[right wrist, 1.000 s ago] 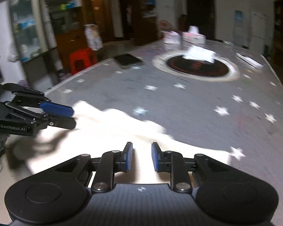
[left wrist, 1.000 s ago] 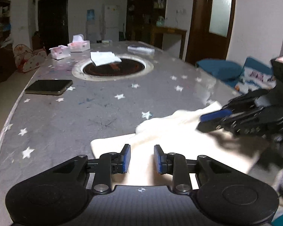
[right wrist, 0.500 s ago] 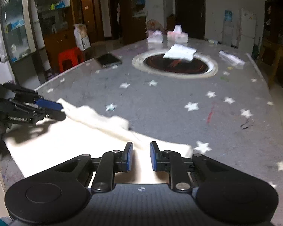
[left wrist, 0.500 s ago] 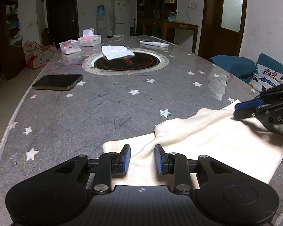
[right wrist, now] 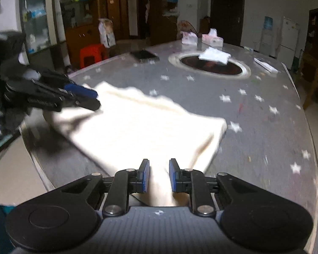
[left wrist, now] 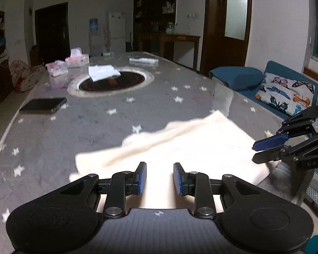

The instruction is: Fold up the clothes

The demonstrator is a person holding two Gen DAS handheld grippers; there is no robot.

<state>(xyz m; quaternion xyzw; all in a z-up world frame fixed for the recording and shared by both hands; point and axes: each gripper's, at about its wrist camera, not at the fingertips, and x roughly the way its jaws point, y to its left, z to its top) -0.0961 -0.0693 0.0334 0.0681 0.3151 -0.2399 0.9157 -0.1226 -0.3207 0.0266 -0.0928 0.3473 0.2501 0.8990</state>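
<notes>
We've 2 grippers on 1 cream cloth, near table edge.
Left gripper [left wrist: 159, 177] & right gripper [right wrist: 159, 174]: each w/ jaws narrow, cloth [right wrist: 142, 127] between the pads, gripped. Cloth lies flat on starry table [left wrist: 53, 131]. Farther: 1 phone [left wrist: 43, 105], 1 round inset [left wrist: 110, 82] w/ 1 white folded item [left wrist: 102, 72] on it, 2 tissue boxes [left wrist: 77, 59] at back.

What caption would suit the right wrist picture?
Two claws, right and left, pinch a cream garment on a star-patterned table.
</notes>
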